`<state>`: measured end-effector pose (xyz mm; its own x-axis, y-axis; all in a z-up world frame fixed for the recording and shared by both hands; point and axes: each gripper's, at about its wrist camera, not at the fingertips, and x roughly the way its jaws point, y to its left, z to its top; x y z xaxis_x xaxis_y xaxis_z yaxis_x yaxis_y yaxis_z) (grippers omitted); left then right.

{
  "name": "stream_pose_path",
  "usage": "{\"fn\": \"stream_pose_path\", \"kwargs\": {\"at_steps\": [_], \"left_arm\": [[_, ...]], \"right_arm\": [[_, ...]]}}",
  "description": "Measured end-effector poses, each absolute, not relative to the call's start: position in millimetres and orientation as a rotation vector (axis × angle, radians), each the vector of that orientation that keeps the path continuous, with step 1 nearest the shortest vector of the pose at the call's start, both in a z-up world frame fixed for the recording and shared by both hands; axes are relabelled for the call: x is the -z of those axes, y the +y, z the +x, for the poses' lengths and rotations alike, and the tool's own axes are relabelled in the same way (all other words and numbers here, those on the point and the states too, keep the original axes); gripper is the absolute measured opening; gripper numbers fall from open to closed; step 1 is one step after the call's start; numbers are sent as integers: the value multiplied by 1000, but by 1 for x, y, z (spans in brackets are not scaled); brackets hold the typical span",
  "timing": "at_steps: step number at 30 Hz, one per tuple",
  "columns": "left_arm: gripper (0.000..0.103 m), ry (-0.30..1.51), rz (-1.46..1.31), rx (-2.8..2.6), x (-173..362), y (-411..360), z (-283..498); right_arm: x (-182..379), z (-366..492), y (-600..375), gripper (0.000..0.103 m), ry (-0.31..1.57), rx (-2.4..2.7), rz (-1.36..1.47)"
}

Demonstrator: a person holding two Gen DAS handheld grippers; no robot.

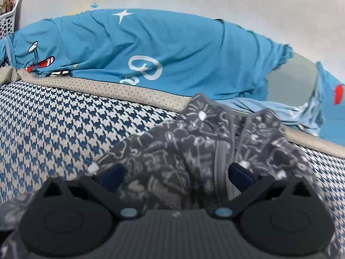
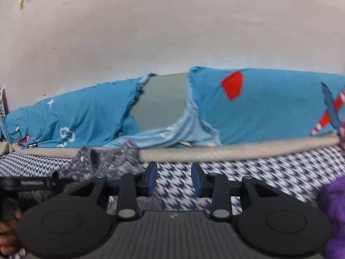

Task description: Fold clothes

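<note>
The grey patterned garment (image 1: 183,151) lies bunched on the houndstooth bed cover (image 1: 54,129), its far end reaching the beige piped edge (image 1: 129,92) of the mattress. The left hand-held gripper (image 1: 175,173) sits right over it with its jaws spread wide; the cloth fills the gap between the blue pads (image 1: 240,173), but the pads stand clear on either side of the bunch and do not press on it. The right hand-held gripper (image 2: 174,179) is off to the right of the garment (image 2: 103,164), over bare houndstooth cover (image 2: 269,172) — its jaws are narrowly parted and nothing is between them. In the right wrist view the left tool and the hand (image 2: 8,235) holding it show at the near left edge. Beyond the beige edge lie two blue cartoon-print pillows (image 1: 151,49), one left and one right (image 2: 269,105), against a pale wall (image 2: 172,32). A purple fuzzy thing (image 2: 334,215) shows at the near right, and a white perforated basket (image 1: 9,19) stands at the far left.
</note>
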<state>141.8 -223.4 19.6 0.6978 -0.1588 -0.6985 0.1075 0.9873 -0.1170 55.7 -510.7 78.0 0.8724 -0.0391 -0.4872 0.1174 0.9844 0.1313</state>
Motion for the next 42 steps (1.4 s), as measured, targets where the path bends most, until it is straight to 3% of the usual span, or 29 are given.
{"fn": "stream_pose_path", "kwargs": {"at_steps": [22,35,37,38,40,42], "left_arm": [[103,822,-14,288,-28,-210,49],[103,839,7,292,-21,-191,26],[103,833,33,291,-19,-192,24],[103,830,46,291,-19,-193,23],[103,829,56,294,-18,-195,21],[103,831,62,297,-18,-197,21]], "right_arm": [[-74,-55,-494,41,727,4,59],[-46,-63,-467,45,872,11,-155],[-40,-60,-466,40,889,20,-168],[-39,-58,-466,26,892,26,-171],[-40,-56,-469,12,886,39,-153],[-46,-58,-472,10,851,62,-133]]}}
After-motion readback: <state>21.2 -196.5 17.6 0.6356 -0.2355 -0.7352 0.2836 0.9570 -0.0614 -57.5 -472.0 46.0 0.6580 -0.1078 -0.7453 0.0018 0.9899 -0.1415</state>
